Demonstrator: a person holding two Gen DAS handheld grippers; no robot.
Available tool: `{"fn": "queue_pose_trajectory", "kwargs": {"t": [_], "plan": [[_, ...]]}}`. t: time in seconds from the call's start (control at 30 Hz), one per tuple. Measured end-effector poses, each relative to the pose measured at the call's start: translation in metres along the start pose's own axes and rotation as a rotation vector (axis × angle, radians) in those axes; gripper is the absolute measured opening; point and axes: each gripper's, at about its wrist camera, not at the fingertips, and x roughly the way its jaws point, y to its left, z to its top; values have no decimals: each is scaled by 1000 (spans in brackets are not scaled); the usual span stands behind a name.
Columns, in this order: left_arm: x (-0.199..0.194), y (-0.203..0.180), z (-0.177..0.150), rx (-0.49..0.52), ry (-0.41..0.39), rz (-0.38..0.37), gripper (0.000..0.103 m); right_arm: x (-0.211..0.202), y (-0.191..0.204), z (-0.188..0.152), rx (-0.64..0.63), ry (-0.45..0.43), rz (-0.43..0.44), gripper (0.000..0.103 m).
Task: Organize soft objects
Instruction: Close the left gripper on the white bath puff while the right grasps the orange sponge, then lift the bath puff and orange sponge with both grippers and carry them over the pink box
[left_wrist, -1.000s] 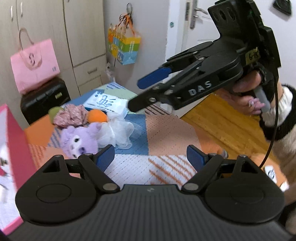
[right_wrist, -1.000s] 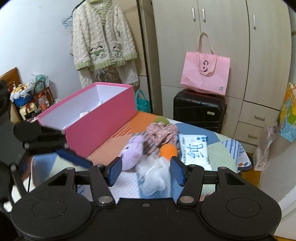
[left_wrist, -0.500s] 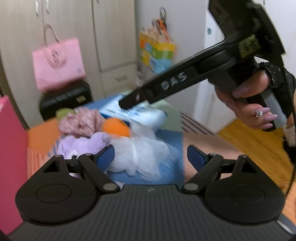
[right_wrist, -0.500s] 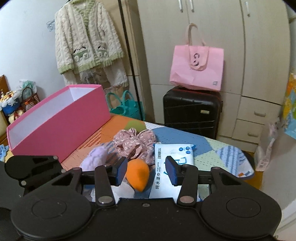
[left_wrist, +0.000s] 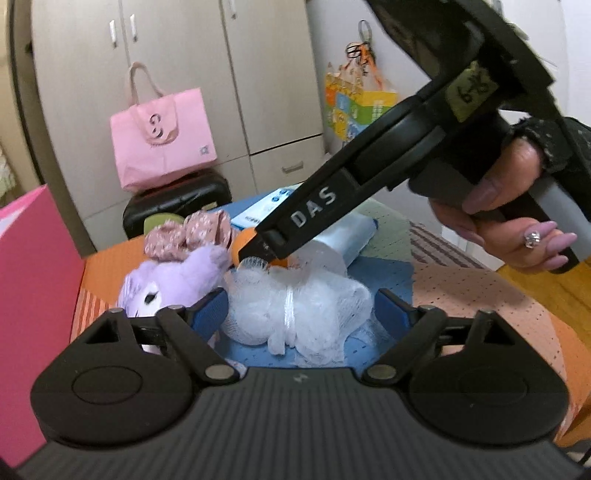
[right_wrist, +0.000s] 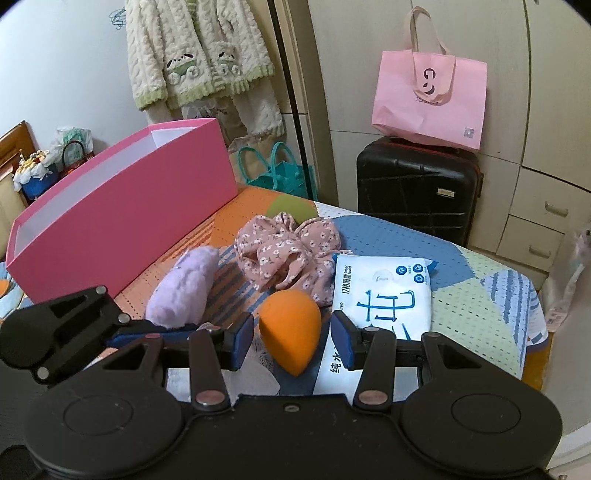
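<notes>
Soft things lie on a patchwork table. A white mesh bath pouf sits between the open fingers of my left gripper. An orange egg-shaped sponge lies between the open fingers of my right gripper, which do not touch it. In the left wrist view the right gripper reaches down over the sponge. A purple plush toy, a pink floral scrunchie and a wet wipes pack lie around them.
A long open pink box stands on the table's left side, also seen at the left edge. Behind the table are a black suitcase with a pink bag and wardrobe doors. Wooden floor lies right.
Both grippers have moved in toward the pile. My left gripper now straddles the white pouf. My right gripper has come down around the orange sponge, jaws narrower than before.
</notes>
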Motion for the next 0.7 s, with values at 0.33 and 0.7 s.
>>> {"fn": "queue_pose_trajectory", "kwargs": {"t": [0.33, 0.7], "plan": [[-1, 4, -5, -59, 26, -2, 39, -3, 20, -6, -81, -19, -69, 36], [-13, 17, -10, -113, -11, -37, 26, -46, 30, -19, 23, -132, -145, 35]]}}
